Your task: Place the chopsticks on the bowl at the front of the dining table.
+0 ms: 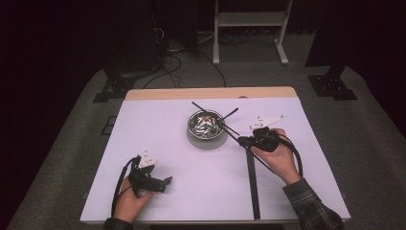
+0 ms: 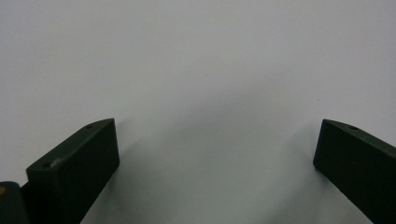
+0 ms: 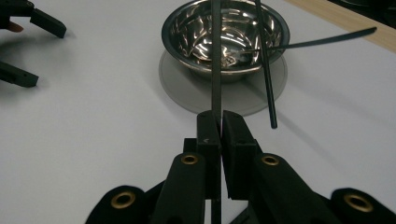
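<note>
Fingers of the right gripper (image 3: 219,126) are pinched tight on a thin black stick (image 3: 215,56). In the right gripper view the stick goes straight up from between the two fingers and its far end lies over the bowl (image 3: 225,39). In the high view the right gripper (image 1: 246,140) sits just to the right of the bowl (image 1: 206,125), and the hand (image 1: 276,155) holding it comes in from below and to the right of the bowl.

The bowl is shiny metal. It stands on a round grey mat (image 3: 175,88) on the white surface (image 1: 158,134). A second stick (image 3: 266,70) leans on the bowl's rim, with its low end on the surface just in front of the bowl. A third stick (image 3: 327,39) pokes out of the bowl to the right. In the high view a stick (image 1: 201,108) also pokes out past the far left of the bowl's rim. A long black strip (image 1: 253,179) lies flat on the surface, below and to the right of the bowl.

The left gripper (image 1: 165,181) rests well apart from the bowl, below and to the left of it, held by the left hand (image 1: 128,201). Its fingers (image 2: 77,163) are spread wide with nothing between them, just bare white surface.
</note>
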### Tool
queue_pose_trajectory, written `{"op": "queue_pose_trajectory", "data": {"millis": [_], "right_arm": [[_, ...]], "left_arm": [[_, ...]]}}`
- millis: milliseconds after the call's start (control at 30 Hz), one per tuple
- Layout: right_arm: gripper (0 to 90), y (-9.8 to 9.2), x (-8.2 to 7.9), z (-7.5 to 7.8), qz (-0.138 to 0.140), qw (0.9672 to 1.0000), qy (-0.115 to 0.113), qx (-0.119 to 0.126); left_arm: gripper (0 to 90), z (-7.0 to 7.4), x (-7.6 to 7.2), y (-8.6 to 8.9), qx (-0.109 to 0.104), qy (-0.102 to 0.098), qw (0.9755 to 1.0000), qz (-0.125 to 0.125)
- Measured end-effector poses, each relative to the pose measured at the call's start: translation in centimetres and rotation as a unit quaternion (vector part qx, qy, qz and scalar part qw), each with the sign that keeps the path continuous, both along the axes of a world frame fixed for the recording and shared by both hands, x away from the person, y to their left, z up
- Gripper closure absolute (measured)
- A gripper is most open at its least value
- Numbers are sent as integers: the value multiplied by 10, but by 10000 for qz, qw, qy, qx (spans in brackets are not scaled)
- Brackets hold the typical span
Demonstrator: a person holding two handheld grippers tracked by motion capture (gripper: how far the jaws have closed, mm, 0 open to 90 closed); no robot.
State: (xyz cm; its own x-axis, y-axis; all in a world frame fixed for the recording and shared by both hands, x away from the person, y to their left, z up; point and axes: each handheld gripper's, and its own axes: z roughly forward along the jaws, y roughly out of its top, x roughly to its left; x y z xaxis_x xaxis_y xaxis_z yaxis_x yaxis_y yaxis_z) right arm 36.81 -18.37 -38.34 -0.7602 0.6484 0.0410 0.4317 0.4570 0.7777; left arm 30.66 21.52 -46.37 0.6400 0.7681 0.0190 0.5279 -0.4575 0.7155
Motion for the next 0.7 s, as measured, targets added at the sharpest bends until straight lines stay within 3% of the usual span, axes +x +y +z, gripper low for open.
{"op": "queue_pose_trajectory", "data": {"millis": [700], "right_arm": [[857, 34, 25, 20, 213, 9997, -55, 92]], "left_arm": [[0, 0, 0, 0, -5, -23, 10000, 1]]}}
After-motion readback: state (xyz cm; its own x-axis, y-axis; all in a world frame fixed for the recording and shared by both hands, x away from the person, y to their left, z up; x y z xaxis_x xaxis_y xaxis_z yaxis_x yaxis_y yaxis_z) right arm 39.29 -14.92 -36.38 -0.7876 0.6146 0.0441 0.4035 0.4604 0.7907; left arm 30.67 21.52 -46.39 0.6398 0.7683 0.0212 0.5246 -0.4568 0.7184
